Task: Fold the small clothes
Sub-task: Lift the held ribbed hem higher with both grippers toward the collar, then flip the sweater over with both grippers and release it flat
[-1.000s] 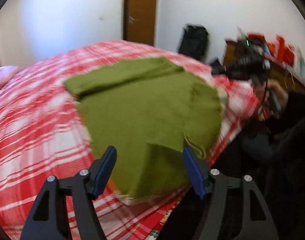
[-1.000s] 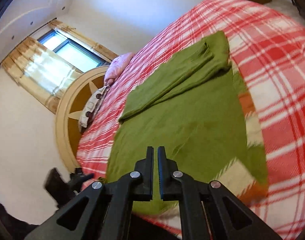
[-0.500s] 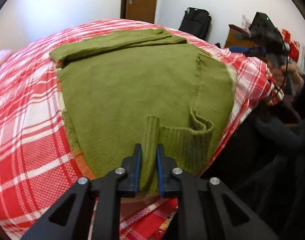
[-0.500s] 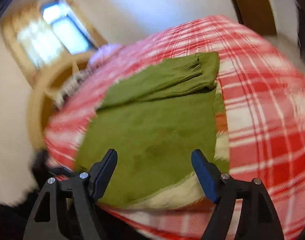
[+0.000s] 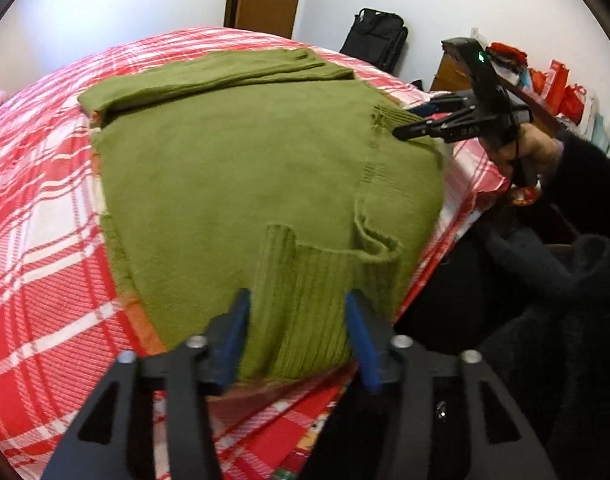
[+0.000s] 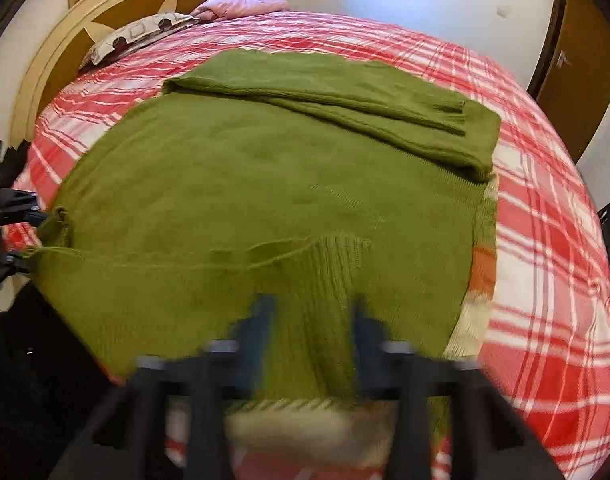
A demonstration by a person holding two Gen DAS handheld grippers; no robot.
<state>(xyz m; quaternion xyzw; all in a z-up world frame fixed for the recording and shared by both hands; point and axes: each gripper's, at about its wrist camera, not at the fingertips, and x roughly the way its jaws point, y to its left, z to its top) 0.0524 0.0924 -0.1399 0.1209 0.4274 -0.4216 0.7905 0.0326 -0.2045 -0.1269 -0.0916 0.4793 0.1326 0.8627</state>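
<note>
1. Lying flat on the red-and-white plaid bedspread [image 5: 45,208], close to its near edge: the olive-green knitted sweater [image 5: 233,172], back side spread wide.
2. Already folded: 1 long sleeve [image 6: 345,100], laid across the far end of the sweater body, cuff toward the right edge of the bed.
3. Sitting loose at the near edge: a ribbed green band [image 5: 305,280], standing up in a bunched fold, not yet smoothed.
4. Hovering over that ribbed band: the left gripper [image 5: 297,328], jaws parted with the blue pads on either side of the knit, grasping nothing.
5. Reaching the sweater's other near corner: the right gripper [image 6: 309,320], blurred by motion, jaws apart and straddling a ribbed ridge, nothing clamped as far as the blur allows.
6. Judging progress: early to middle, with 1 sleeve fold done and the second side plus the final halving of the body seemingly left.
7. Needing care next: pinching both near corners evenly, since loose knit like this probably sags and drags the folded sleeve out of place.
</note>
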